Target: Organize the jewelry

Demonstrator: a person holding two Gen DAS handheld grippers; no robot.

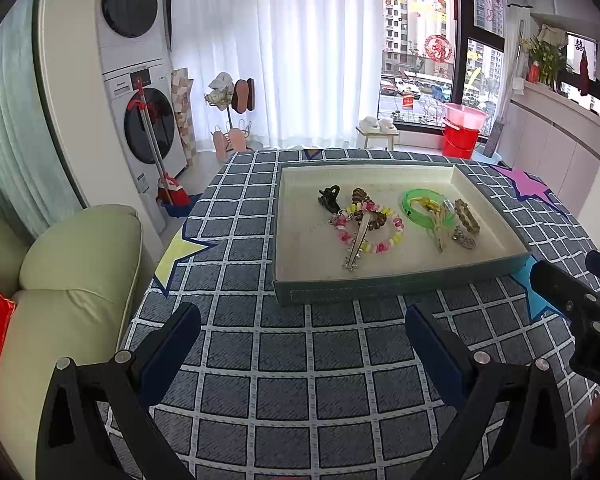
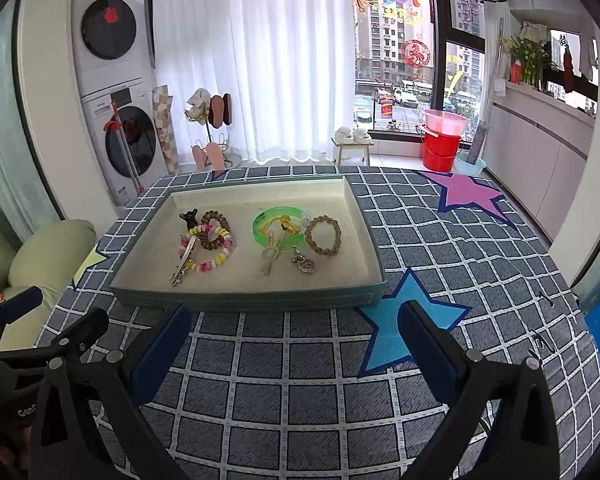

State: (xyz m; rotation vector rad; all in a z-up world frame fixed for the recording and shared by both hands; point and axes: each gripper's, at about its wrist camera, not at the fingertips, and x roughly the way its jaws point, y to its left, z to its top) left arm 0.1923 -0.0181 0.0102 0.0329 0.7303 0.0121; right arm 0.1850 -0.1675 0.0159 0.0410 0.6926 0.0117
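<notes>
A shallow cream-lined tray (image 1: pixel 396 285) (image 2: pixel 244 298) stands on the checked tablecloth and holds all the jewelry. Inside lie a black claw clip (image 1: pixel 329 197) (image 2: pixel 189 218), a pink-and-yellow bead bracelet (image 1: pixel 380 245) (image 2: pixel 220 258), a dark wooden bead bracelet (image 2: pixel 214 216), a silver hair pin (image 1: pixel 356 246) (image 2: pixel 183 262), a green bangle (image 1: pixel 414 206) (image 2: pixel 278 226), a tan bead bracelet (image 1: pixel 467 215) (image 2: pixel 323 235) and a silver pendant (image 1: pixel 465 239) (image 2: pixel 305 264). My left gripper (image 1: pixel 302 340) stands open before the tray's near wall, nothing between its fingers. My right gripper (image 2: pixel 294 336) is open too, beside it on the right.
The table (image 1: pixel 284 360) carries a blue-grey checked cloth with yellow (image 1: pixel 176 256), blue (image 2: pixel 396 320) and purple (image 2: pixel 466 192) stars. A pale green sofa (image 1: pixel 72 280) stands at the left edge. Stacked washing machines (image 1: pixel 140 80), a mop, red buckets (image 1: pixel 460 136) and a stool lie beyond.
</notes>
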